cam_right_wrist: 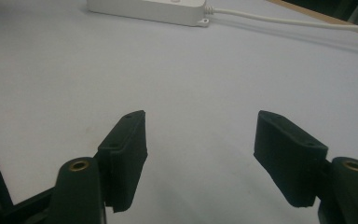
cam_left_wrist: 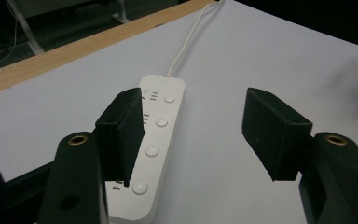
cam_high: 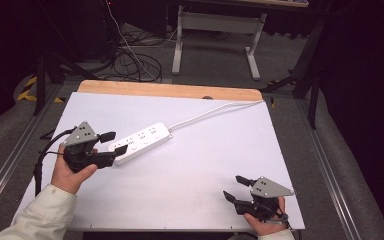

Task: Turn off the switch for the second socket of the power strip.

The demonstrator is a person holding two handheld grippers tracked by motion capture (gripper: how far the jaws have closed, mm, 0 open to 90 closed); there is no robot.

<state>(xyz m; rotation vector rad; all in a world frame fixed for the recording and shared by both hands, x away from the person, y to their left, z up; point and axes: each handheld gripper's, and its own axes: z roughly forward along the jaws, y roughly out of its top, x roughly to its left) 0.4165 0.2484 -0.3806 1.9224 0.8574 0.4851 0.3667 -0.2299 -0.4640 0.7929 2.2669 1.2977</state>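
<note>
A white power strip (cam_high: 141, 142) lies on the desk (cam_high: 190, 170), its cable (cam_high: 215, 111) going to 2 o'clock. Left tongs (cam_high: 114, 142) stand wide apart beside its near end; right tongs (cam_high: 234, 188), at 5 o'clock, are apart, holding nothing.

Worktop (cam_high: 190, 175): white sheet surface, bare wooden strip along far edge. White power strip (cam_high: 141, 142) lying flat, left of centre, set diagonally. Its white cord (cam_high: 207, 113) trailing across the sheet toward the far right corner.
</note>
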